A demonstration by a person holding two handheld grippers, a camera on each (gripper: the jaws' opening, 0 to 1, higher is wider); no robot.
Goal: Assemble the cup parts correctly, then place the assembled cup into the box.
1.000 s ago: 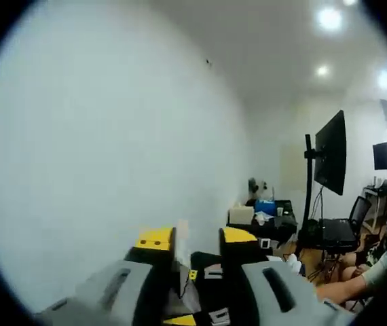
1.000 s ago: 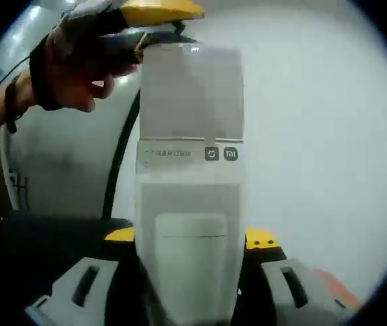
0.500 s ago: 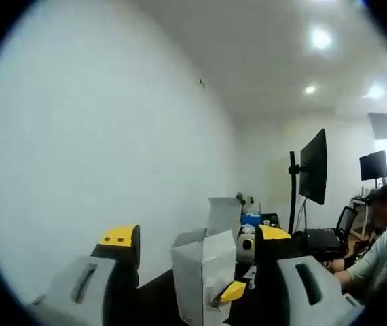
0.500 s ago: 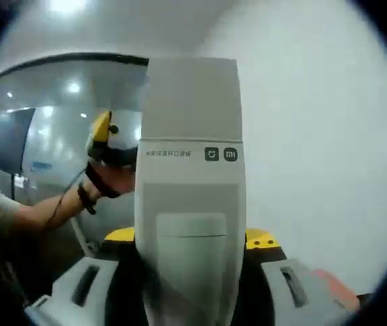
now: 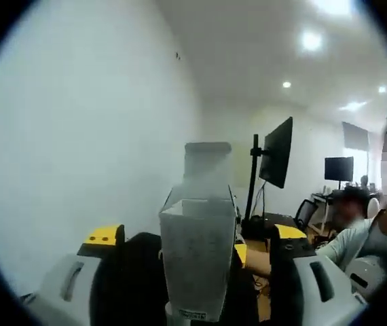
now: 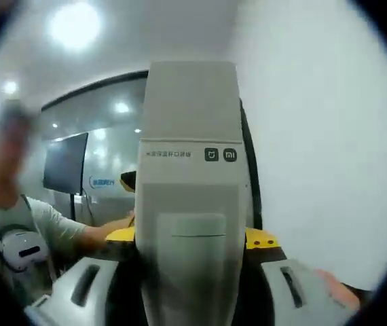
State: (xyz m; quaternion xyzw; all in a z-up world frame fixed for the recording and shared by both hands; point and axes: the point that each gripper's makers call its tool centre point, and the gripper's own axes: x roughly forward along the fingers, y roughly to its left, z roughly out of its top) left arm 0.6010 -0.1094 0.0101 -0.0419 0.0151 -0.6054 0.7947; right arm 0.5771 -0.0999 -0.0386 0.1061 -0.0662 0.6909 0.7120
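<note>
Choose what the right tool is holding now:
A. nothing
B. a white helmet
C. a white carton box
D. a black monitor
C: in the right gripper view the right tool is shut on the white carton box, which stands between its yellow-tipped jaws.

Tall white cardboard box point(image 6: 190, 197) stands upright between right claw point(image 6: 192, 239) jaws; black monitor on stand point(image 5: 273, 155) behind it (left gripper view), person point(image 6: 24, 224) left.

The white box point(image 6: 190, 204) is cut off at the bottom edge of the right gripper view, and the small print beside its logos cannot be read. The box's inside is hidden in the left gripper view, where its bottom is cut off too.
</note>
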